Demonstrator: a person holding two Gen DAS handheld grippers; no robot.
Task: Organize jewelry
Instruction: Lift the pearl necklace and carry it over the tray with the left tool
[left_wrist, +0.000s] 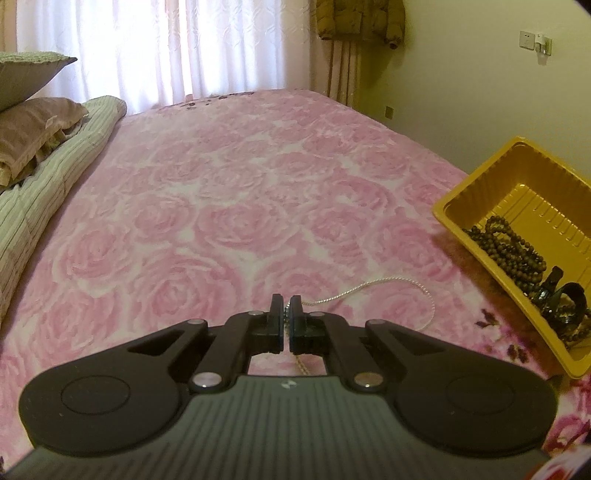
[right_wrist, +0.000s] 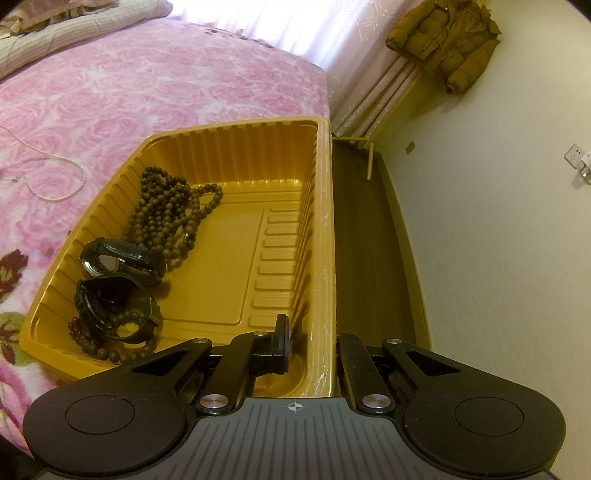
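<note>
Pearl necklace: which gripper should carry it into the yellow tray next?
Left. The left gripper is already shut on the pearl necklace, while the right gripper clamps the yellow tray wall, probably steadying it.

Daylit bedroom seen through two fisheye wrist cameras, warm pinkish cast.

Light enters through sheer curtains (left_wrist: 147, 48), blown out to white glare. Straight lines bow near the edges, corners darken, shadows stay soft, and the bedspread (left_wrist: 258, 192) looks slightly smeared.
</note>
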